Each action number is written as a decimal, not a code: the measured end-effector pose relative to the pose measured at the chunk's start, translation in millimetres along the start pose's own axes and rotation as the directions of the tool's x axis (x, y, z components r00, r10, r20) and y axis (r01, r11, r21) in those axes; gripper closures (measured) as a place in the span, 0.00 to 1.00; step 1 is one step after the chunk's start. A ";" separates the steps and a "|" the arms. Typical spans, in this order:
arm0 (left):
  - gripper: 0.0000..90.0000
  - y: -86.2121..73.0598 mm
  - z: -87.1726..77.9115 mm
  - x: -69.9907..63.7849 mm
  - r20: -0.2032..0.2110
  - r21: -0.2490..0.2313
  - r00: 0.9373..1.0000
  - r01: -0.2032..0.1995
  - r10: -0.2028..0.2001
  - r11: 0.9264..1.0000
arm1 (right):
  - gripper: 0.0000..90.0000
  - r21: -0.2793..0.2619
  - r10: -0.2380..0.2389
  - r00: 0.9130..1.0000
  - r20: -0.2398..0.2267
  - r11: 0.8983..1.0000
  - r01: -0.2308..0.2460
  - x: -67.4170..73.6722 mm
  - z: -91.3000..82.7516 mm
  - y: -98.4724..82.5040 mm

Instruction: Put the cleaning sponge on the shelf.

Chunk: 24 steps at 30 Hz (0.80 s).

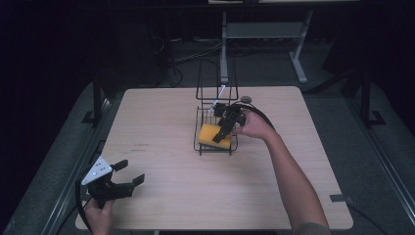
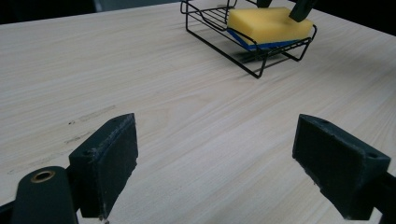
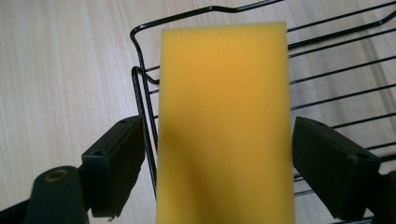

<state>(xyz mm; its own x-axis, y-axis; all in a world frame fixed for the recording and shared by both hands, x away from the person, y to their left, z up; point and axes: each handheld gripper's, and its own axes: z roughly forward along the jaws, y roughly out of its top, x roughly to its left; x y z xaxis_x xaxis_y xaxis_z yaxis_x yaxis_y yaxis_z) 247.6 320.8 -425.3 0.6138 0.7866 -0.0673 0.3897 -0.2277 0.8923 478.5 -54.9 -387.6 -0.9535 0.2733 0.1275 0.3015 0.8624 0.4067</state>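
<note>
Your right gripper (image 1: 221, 133) straddles the yellow sponge (image 3: 223, 126) lying in the wire rack (image 1: 201, 147) mid-desk, fingers (image 3: 334, 165) open with gaps either side. Next, either close squarely or lift clear. Your left gripper (image 1: 128, 173) idles wide open, empty, near-left.

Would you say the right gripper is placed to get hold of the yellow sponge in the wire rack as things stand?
Probably yes: the right gripper is open with its jaws on either side of the sponge, and nothing lies between them; the wire rack is open on top.
</note>
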 end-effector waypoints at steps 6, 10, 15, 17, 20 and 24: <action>0.15 0.5 1.7 -1.8 0.003 0.002 1.000 -0.005 0.005 1.000 | 0.20 -0.022 0.019 1.000 0.009 1.000 -0.019 0.2 -2.1 -8.9; 0.15 0.5 2.2 -1.8 0.003 0.005 1.000 -0.004 0.004 1.000 | 0.20 -0.028 0.018 1.000 0.004 0.999 -0.018 0.3 -3.9 -11.7; 0.15 0.6 1.8 -1.9 0.002 0.003 1.000 -0.005 0.005 1.000 | 0.19 -0.031 0.026 1.000 0.014 0.999 -0.026 2.9 -7.1 -13.8; 0.15 0.7 1.9 -1.9 0.001 0.003 1.000 -0.005 0.005 1.000 | 0.19 -0.034 0.028 0.999 0.016 0.999 -0.027 3.9 -8.7 -14.2; 0.15 0.8 1.9 -1.9 0.002 0.003 1.000 -0.006 0.006 1.000 | 0.19 -0.038 0.025 1.000 0.013 0.999 -0.024 4.2 -9.4 -13.1; 0.15 0.7 1.2 -1.5 0.002 0.001 1.000 -0.007 0.007 1.000 | 0.18 -0.040 0.032 0.999 0.007 0.999 -0.032 3.9 -9.3 -12.8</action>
<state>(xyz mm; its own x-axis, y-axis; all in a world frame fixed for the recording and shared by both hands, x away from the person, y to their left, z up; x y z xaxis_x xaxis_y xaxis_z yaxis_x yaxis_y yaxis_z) 247.8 318.8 -425.1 0.6176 0.7840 -0.0621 0.3866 -0.2339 0.8921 471.0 -68.8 -383.8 -0.9433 0.3037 0.1342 0.3313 0.8354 0.4385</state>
